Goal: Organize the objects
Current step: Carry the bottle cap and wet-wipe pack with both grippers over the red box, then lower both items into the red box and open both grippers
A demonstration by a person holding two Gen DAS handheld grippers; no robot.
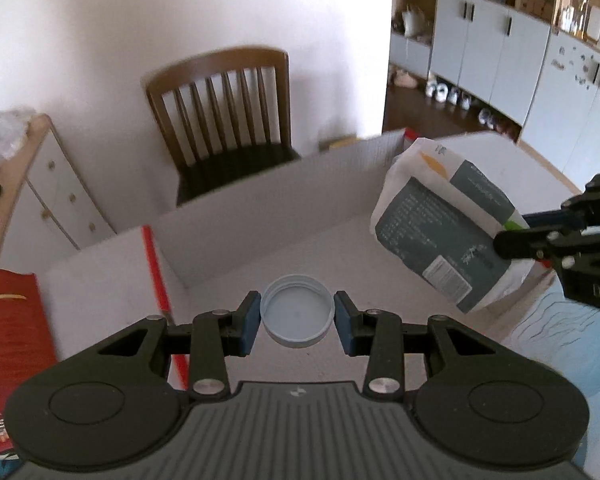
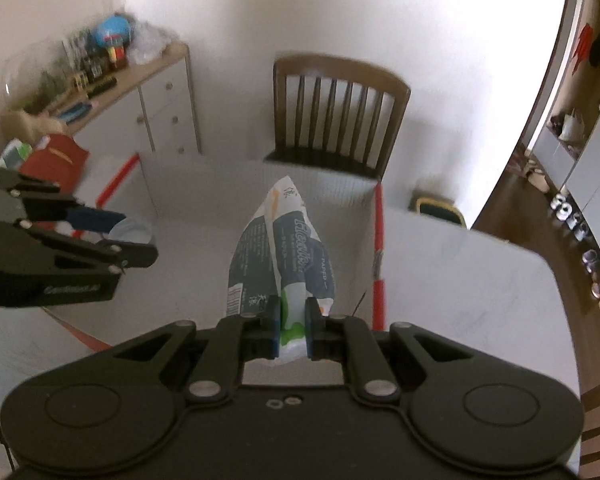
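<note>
The left gripper (image 1: 296,322) clamps a pale lid (image 1: 297,311) above the white box (image 1: 260,196). The right gripper (image 2: 293,330) pinches a tissue pack (image 2: 280,248), seemingly over the box too.

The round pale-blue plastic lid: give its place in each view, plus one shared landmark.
Left wrist view: round pale-blue plastic lid at lower centre, gripped by the left tool.
Right wrist view: lid at left edge, mostly hidden behind that tool.
Shared landmark: brown slatted wooden chair beyond the white cardboard box.
</note>
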